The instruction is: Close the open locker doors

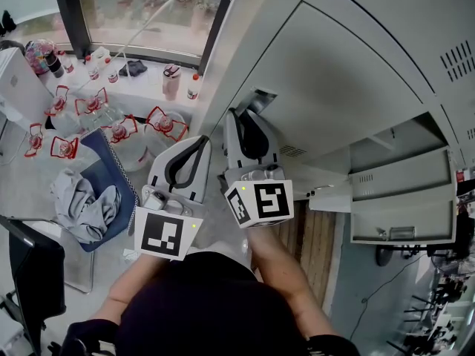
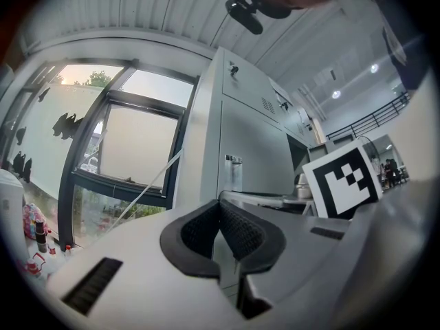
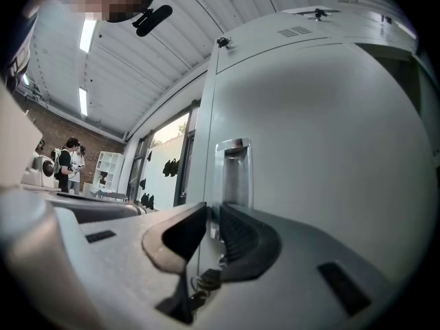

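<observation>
Locker door (image 3: 323,150) stands directly ahead of the right tool (image 3: 212,215), whose jaws sit a narrow gap apart in line with the door's edge below the handle (image 3: 234,170), probably to push it home, while the left tool (image 2: 220,210) waits alongside, jaws together and empty.

The locker doors (image 1: 349,87) are plain light grey. My left gripper (image 1: 202,143) and right gripper (image 1: 236,117) are pale grey with black pads (image 2: 240,231). Their cubes (image 1: 163,236) are white with black squares. Far left, the bottles (image 1: 165,127) have red handles.
</observation>
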Tool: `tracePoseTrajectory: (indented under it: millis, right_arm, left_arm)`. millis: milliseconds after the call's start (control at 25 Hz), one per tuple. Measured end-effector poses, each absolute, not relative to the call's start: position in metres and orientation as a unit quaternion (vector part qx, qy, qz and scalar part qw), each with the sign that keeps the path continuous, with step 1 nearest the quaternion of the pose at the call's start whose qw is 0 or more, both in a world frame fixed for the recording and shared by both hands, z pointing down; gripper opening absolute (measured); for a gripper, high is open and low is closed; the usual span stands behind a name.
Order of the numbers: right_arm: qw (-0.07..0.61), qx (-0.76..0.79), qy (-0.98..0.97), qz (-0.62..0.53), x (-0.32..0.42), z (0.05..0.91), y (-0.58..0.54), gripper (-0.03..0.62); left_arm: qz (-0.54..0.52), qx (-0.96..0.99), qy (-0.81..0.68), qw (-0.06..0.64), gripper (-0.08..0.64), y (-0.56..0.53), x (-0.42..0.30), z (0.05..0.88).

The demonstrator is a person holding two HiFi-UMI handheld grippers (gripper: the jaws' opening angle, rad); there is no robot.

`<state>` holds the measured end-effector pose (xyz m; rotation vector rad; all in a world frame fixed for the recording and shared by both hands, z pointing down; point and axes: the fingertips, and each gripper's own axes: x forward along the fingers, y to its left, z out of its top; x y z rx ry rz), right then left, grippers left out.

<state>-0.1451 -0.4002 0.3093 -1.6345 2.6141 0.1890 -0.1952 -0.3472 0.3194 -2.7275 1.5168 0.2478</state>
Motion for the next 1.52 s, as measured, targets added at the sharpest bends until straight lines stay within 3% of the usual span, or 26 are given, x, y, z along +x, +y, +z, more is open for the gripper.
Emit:
tracePoseTrajectory:
  millis: [760, 1080, 1120, 1200, 1520]
  right_arm:
    - [-0.031, -0.623, 0.779, 0.056, -0.137, 0.316, -0.400, 0.100]
    - [-0.016, -0.623, 0.778, 0.076, -0.121, 0.305, -0.363, 0.099]
    - [-0.013, -0.623, 0.778, 0.079, -0.117, 0.304, -0.354, 0.095]
    - [-0.002, -0.626, 0.775, 0.084, -0.104, 0.301, -0.334, 0.002]
    - [0.016, -0.693, 0.716, 0.082, -0.013, 0.296, -0.260, 0.000]
  left_arm:
    - [0.063, -0.857, 0.512, 0.021, 0.002, -0.304, -0.217, 0.311]
    - [0.063, -0.863, 0.500, 0.032, 0.002, -0.273, -0.207, 0.304]
    - [0.062, -0.866, 0.494, 0.033, 0.002, -0.270, -0.202, 0.304]
    - [0.059, -0.875, 0.479, 0.033, 0.002, -0.266, -0.189, 0.304]
    - [0.050, -0.917, 0.395, 0.024, 0.002, -0.258, -0.110, 0.306]
